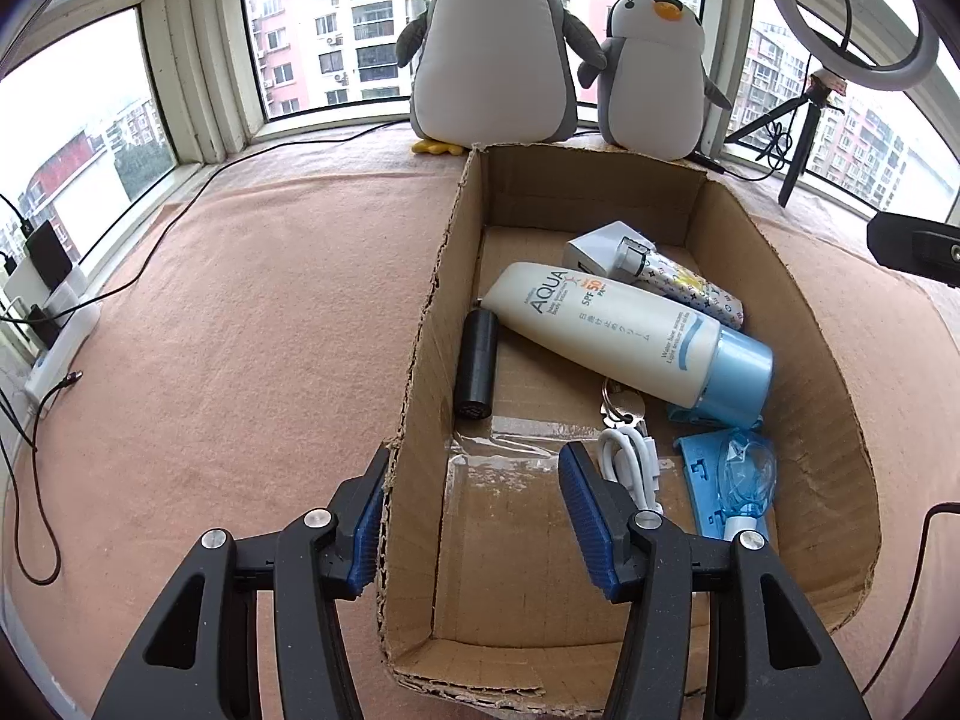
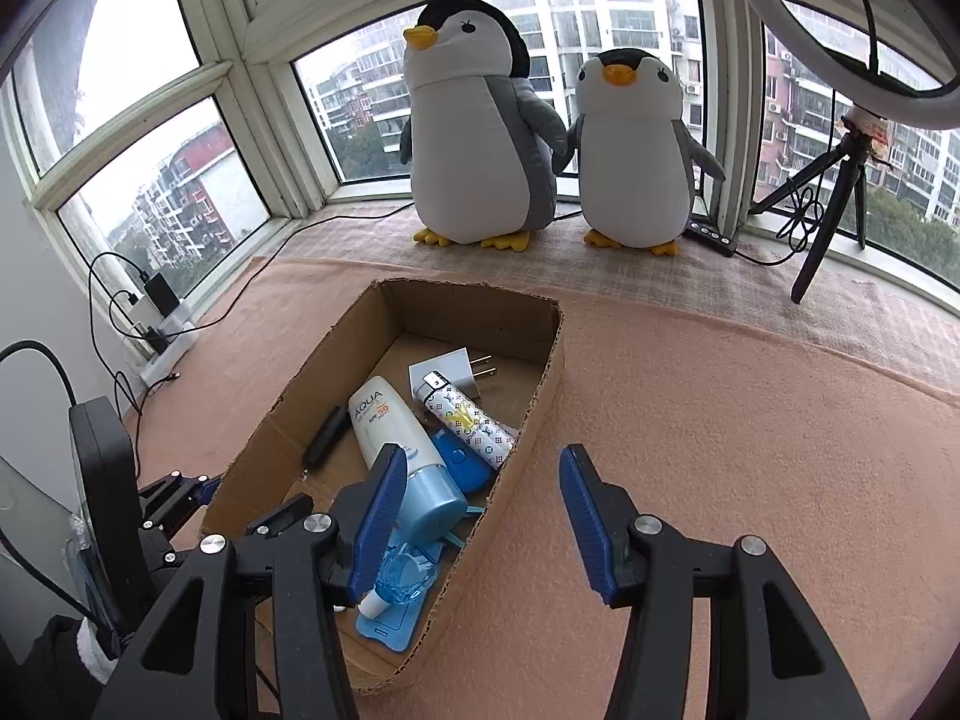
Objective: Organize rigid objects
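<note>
An open cardboard box (image 1: 420,360) (image 2: 528,438) lies on a pink cloth. Inside it are a white AQUA sunscreen tube (image 1: 600,330) (image 2: 384,420), a black cylinder (image 1: 477,363) (image 2: 324,435), a white plug charger (image 1: 594,252) (image 2: 447,369), a patterned tube (image 1: 690,291) (image 2: 474,426), keys (image 1: 621,405), a coiled white cable (image 1: 633,462) and a blue blister pack (image 1: 732,480) (image 2: 402,594). My left gripper (image 1: 474,516) is open and straddles the box's left wall, holding nothing. My right gripper (image 2: 480,516) is open and empty, straddling the right wall.
Two plush penguins (image 1: 492,60) (image 2: 474,132) stand on the window ledge behind the box. A ring light on a tripod (image 2: 834,198) is at the back right. A power strip with chargers and cables (image 1: 54,312) (image 2: 156,312) lies at the left edge.
</note>
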